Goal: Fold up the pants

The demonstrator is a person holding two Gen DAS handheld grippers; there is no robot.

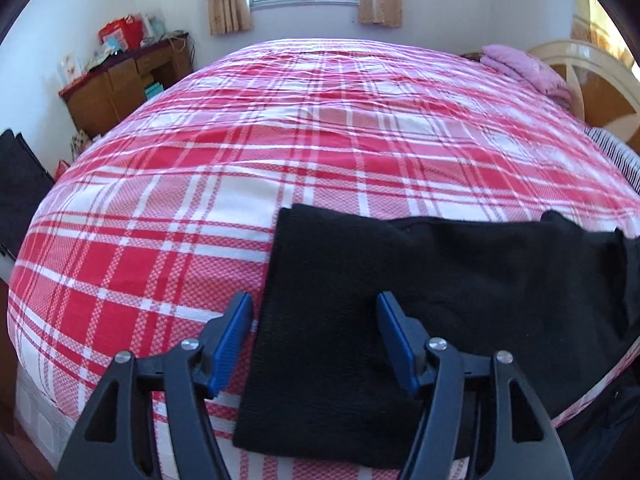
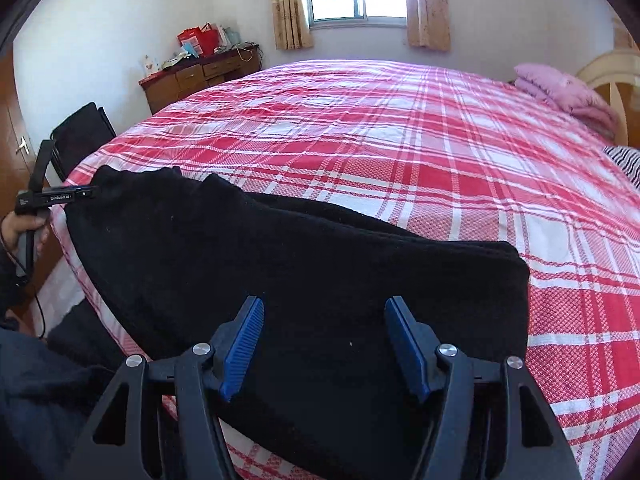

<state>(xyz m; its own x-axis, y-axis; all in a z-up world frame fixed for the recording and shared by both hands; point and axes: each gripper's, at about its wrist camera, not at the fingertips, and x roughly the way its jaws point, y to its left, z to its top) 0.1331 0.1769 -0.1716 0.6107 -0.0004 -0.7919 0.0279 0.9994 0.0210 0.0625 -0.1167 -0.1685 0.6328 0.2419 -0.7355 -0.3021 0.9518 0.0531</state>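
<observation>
the black pants (image 1: 400,300) lie flat along the near edge of the bed (image 1: 320,140), on the red plaid cover, already doubled lengthwise as far as i can judge: in the right wrist view i see 2 layers stacked at the squared right end (image 2: 500,280). my left gripper (image 1: 314,344) hangs over the left end of the cloth with its jaws apart, nothing between the blue pads (image 1: 236,336); the pants' left edge runs just under that gap. my right gripper (image 2: 324,344) hangs over the right end, jaws likewise apart and empty, the cloth below them. my left hand (image 2: 24,232) on its handle shows at the far left of the right wrist view.

i judge i am between folds, about to take a fresh grip. next i need to lower a pair of jaws onto 1 end, pinch all layers together, and carry that end across to the other without dragging the stack off the near edge.
</observation>
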